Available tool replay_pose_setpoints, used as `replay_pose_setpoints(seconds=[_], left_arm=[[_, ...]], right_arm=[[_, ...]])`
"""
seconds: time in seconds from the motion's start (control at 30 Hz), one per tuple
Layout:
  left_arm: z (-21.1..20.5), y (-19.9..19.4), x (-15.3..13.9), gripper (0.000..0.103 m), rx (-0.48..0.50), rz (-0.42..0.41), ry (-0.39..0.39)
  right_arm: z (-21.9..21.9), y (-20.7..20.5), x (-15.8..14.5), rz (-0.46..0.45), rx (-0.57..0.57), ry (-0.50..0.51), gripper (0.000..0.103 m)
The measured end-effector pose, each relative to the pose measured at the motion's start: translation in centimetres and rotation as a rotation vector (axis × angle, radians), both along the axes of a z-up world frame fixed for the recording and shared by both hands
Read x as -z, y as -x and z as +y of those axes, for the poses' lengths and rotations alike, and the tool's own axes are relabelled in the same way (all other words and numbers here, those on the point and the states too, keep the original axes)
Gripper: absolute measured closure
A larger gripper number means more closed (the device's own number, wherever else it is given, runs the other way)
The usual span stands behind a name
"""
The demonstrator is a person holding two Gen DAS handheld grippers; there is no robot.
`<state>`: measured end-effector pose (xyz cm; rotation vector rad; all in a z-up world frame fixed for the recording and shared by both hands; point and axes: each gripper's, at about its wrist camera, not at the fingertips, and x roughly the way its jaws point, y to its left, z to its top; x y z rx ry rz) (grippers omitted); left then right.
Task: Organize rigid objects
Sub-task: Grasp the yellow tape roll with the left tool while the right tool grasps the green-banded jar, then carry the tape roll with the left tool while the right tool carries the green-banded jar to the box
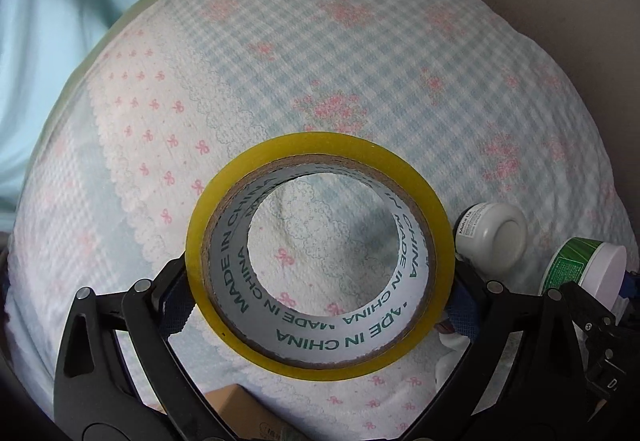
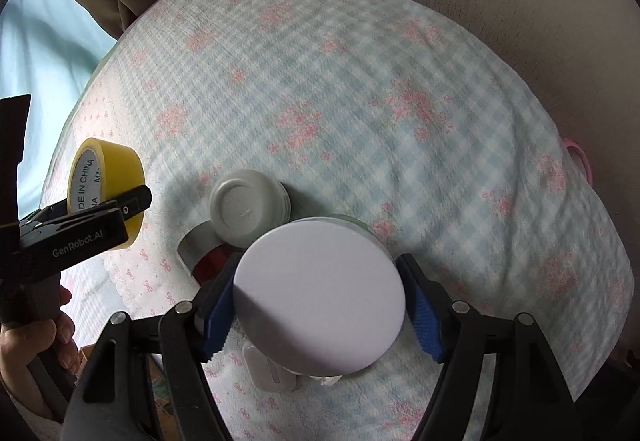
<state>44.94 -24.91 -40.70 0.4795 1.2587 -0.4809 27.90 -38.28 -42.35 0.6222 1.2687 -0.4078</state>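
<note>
The checked quilt [image 1: 360, 41] is the sorting surface. The left gripper [image 1: 320, 281] clamps the yellow tape roll [image 1: 320, 253] by its rim, lifted at left; the right gripper [image 2: 320, 301] squeezes the white-lidded green jar [image 2: 320, 297] near the small white bottle [image 2: 248, 205], likely for grouping

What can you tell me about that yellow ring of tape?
The tape roll is translucent yellow sticky tape wound on a brown cardboard core, whose white lining is printed "MADE IN CHINA" in green. The left hand-held gripper clamps its outer rim from both sides, holding it above the checked bedcover, hole facing the camera. Nothing else touches it.
</note>
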Motion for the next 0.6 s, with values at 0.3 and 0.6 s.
replay_pose_setpoints(seconds=[0.3, 0.6], left_arm=[[5.6, 4.4, -12.0, 0.004, -0.062, -0.054, 0.129], [19.6, 9.9, -20.3, 0.004, -0.19, -0.111, 0.25]], right_arm=[[2.5, 2.1, -9.2, -0.083, -0.06, 0.027, 0.033], [10.2, 4.7, -19.3, -0.18, -0.223, 0.087, 0.033]])
